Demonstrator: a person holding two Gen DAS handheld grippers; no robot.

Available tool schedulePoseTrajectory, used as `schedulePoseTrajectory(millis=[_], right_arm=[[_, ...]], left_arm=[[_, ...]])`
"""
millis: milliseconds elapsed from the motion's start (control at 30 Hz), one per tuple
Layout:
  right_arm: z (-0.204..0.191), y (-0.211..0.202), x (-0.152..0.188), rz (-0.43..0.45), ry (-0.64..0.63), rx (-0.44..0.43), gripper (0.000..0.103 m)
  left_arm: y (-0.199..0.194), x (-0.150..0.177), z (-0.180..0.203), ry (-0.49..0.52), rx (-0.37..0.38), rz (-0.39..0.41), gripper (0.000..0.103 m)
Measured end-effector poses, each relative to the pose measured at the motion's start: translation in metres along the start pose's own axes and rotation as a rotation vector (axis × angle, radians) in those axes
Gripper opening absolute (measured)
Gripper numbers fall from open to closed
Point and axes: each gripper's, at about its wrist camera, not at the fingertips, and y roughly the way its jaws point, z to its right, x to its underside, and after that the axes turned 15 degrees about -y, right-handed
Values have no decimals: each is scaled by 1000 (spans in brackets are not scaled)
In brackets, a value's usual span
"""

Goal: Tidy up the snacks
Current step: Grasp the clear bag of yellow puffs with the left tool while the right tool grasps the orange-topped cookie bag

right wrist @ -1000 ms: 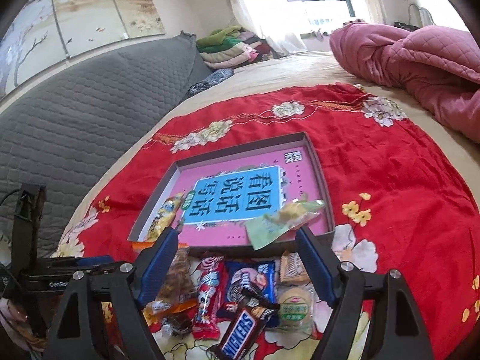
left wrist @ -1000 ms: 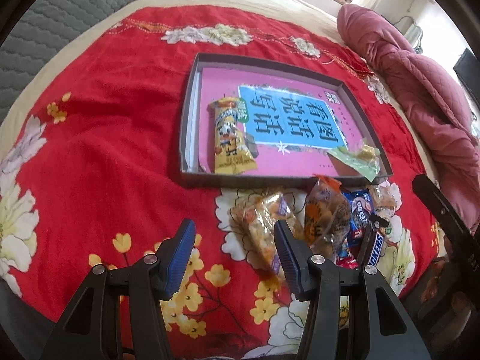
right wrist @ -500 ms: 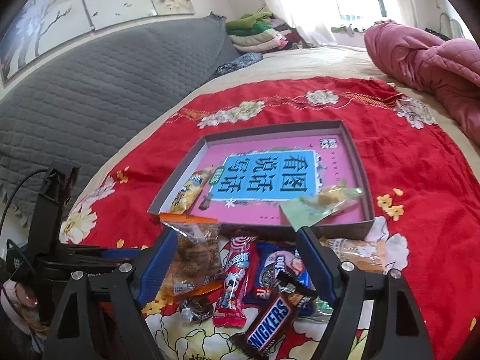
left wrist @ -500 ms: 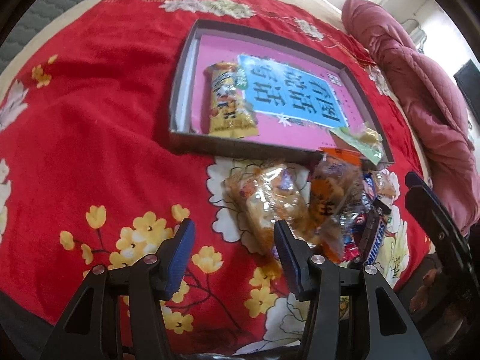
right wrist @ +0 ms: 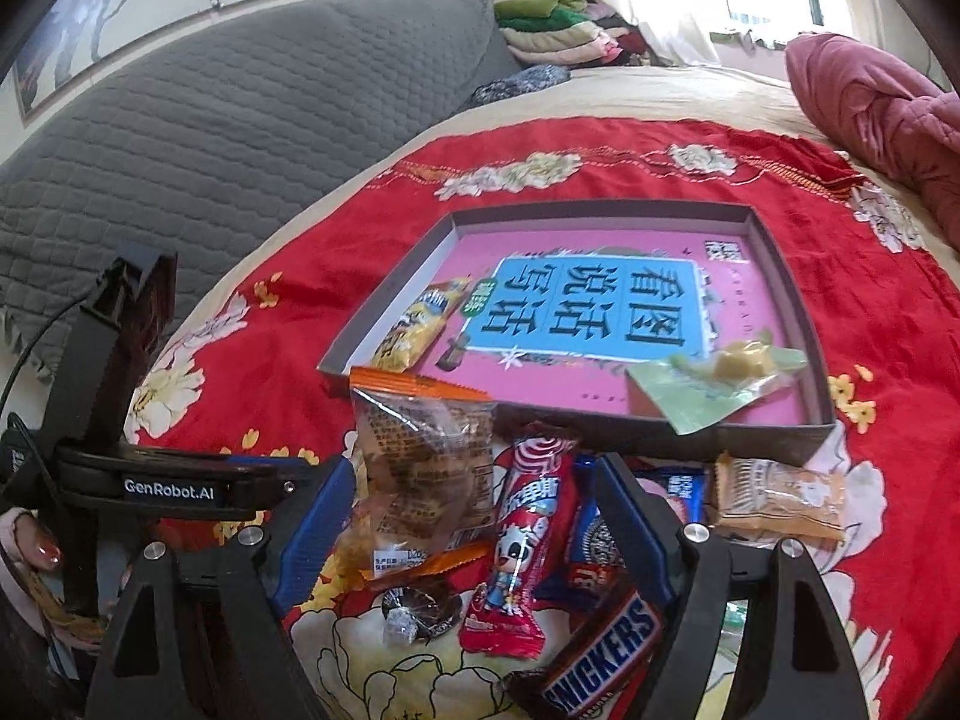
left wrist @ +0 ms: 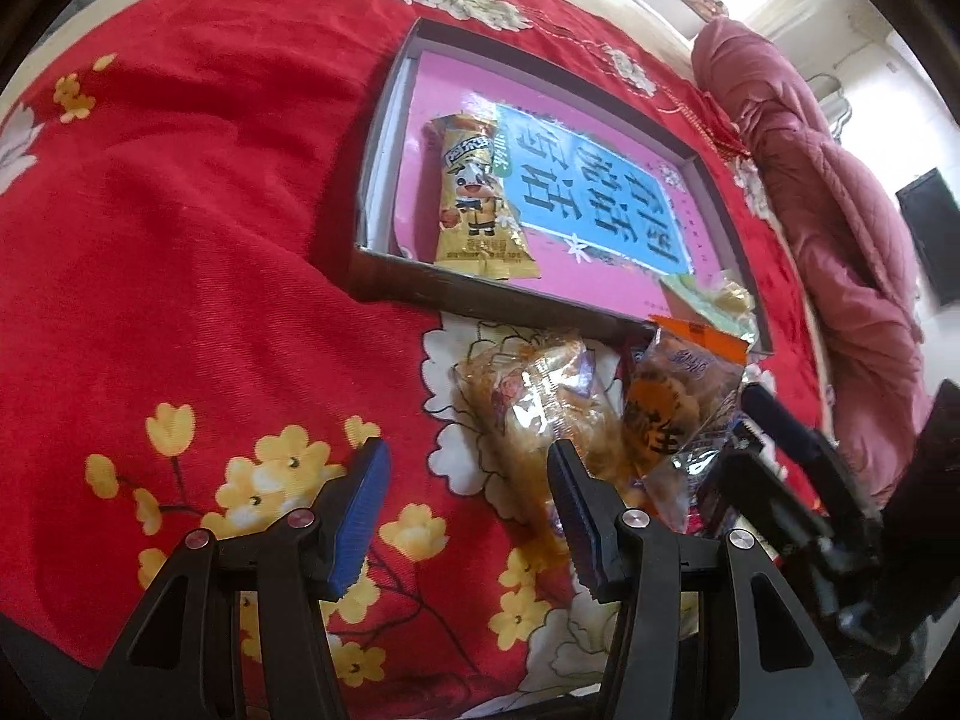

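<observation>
A shallow box with a pink book lies on the red floral cloth. A yellow snack pack and a green-wrapped snack lie in it. Loose snacks are piled in front: a clear bag, an orange-topped bag, a red bar, a Snickers, an Oreo pack, a beige pack. My left gripper is open, just left of the clear bag. My right gripper is open, its jaws around the orange-topped bag and red bar.
A pink quilt lies bunched at the right. A grey quilted headboard stands at the left, folded clothes behind. The left gripper's body shows beside the pile. A small foil-wrapped candy lies at the pile's front.
Both grippers have moved forward and lower toward the snack pile. The right gripper's jaws now stand around the orange-topped bag and red bar. Both stayed open.
</observation>
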Motion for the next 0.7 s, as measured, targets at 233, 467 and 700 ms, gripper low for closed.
schedulePoseTrajectory(millis=[233, 467, 700], right_arm=[[-2, 13, 2, -30, -22, -14, 81], [-11, 23, 0, -35, -89, 10, 81], [-16, 33, 0, -38, -132, 0, 69]], left_arm=[[7, -7, -6, -48, 65, -33, 56], [14, -12, -6, -84, 110, -62, 57], [19, -11, -3, -91, 137, -97, 57]])
